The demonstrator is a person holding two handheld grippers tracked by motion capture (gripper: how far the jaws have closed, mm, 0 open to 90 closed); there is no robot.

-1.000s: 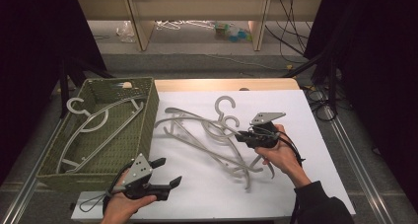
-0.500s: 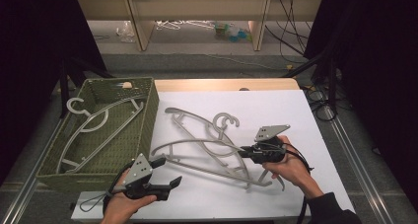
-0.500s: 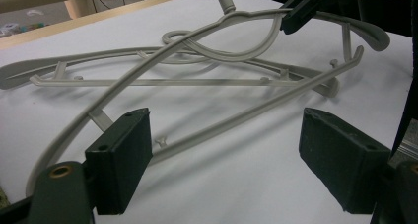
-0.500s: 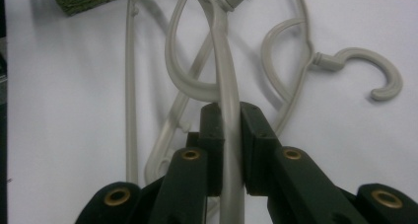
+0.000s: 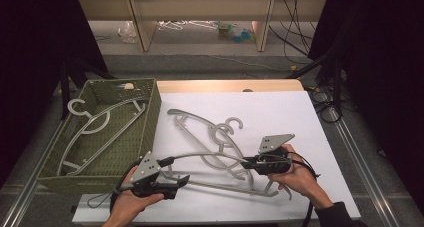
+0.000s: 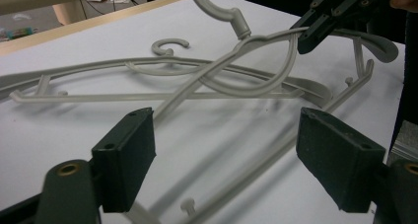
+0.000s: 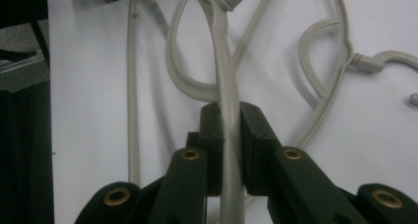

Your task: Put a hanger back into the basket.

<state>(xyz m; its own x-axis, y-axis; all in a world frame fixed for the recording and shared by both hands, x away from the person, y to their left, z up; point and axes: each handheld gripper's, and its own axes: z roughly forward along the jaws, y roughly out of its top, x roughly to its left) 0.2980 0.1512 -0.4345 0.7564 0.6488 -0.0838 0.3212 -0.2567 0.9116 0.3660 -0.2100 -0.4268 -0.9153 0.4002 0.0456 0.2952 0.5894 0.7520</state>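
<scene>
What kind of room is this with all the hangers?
Probably a lab or workshop set up for recording. Cables trail over the floor, dark curtains surround the table, and odd items lie scattered under a bare shelf behind.

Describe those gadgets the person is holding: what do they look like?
Each hand holds a black tool: the left gripper and the right gripper. Both carry a grey three-cornered plate dotted with small holes, and a black cable trails behind. The jaws are blocky black pads on arms with brass-coloured rivets. A dark sleeve covers the right forearm.

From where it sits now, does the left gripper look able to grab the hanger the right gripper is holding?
Probably yes: the left gripper is open, and the held hanger reaches toward it across bare table.
</scene>
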